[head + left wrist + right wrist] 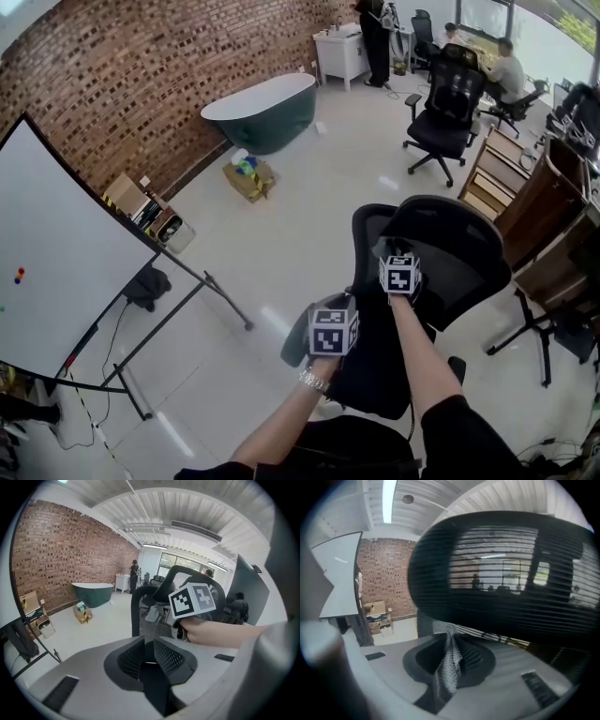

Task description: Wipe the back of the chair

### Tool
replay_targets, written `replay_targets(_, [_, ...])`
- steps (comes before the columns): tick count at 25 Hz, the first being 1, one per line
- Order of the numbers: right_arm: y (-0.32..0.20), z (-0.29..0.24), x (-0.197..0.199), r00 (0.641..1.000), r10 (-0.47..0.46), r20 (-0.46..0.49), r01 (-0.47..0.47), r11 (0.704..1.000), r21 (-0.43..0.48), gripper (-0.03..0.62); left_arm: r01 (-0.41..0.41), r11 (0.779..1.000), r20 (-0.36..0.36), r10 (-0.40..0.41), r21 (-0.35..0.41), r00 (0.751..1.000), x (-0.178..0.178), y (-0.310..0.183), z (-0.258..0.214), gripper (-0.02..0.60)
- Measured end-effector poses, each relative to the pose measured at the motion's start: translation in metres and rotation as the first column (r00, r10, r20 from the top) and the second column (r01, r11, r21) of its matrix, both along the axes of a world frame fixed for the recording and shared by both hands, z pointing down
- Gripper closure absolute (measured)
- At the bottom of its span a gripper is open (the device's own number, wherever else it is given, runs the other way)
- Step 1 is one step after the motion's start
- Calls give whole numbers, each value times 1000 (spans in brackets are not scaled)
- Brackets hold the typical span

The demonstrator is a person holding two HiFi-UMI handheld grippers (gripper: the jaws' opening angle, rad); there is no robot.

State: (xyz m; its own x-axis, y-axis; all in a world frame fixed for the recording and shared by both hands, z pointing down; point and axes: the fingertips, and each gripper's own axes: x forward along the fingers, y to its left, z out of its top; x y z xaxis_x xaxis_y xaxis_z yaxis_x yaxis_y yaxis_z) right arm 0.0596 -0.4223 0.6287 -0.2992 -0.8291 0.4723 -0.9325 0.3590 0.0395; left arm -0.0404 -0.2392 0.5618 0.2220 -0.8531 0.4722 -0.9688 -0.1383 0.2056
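Observation:
A black mesh office chair (pixel 457 251) stands just in front of me, its back frame (pixel 367 228) to the left of the wide curved headrest. My right gripper (pixel 449 654) is shut on a grey mesh cloth (pixel 448 666), which hangs between its pads right below the headrest (pixel 501 569). From the left gripper view, that cloth (pixel 152 614) lies against the chair's mesh back (pixel 143 627), held by the right hand under its marker cube (pixel 193 599). My left gripper (pixel 146 654) hovers lower and to the left, over the seat, shut with nothing in it.
A whiteboard on a metal stand (pixel 56 272) fills the left. A green bathtub (pixel 262 112) and a cardboard box (pixel 248 178) sit by the brick wall. A second office chair (pixel 445 103), wooden furniture (pixel 525 202) and people at desks are at the right.

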Motion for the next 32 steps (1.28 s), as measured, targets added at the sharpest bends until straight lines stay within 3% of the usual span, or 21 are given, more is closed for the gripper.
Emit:
replay_targets(6, [14,5,115,979,185,-80,-184,983,29,533,-61,998,-23,62,12,998,24,-12,-1,515])
replay_targets(14, [66,1,294,888,431,-161,-424,902,80,533,-177,984,-41,178,20,983,88,-21,1,515])
replay_targets(18, [89,4,341,845,506,-171,-505,861,56,533,-195,981,-34,195,13,980,94,-18,1,515])
replay_targets(20, [91,7,324,855,493,-162,-493,869,47,534,-187,982,-26,187,2,982,84,-18,4,515])
replay_targets(22, [86,15,282,888,437,-140,-436,899,40,533,-168,986,-24,168,1,985,73,-18,4,514])
replay_targets(24, [75,25,220,935,335,-113,-334,942,31,533,-147,989,-24,147,4,989,63,-18,3,515])
replay_targets(27, [59,24,99,994,105,-30,-104,994,18,533,-116,993,-17,116,8,993,47,-14,-2,514])
replay_targets(29, [50,30,34,1000,-17,15,17,1000,-4,533,-90,996,-12,90,6,996,35,-10,-4,514])
replay_targets(32, [39,47,-20,994,-107,10,107,994,-38,533,-45,999,-8,45,-2,999,16,-5,-2,514])
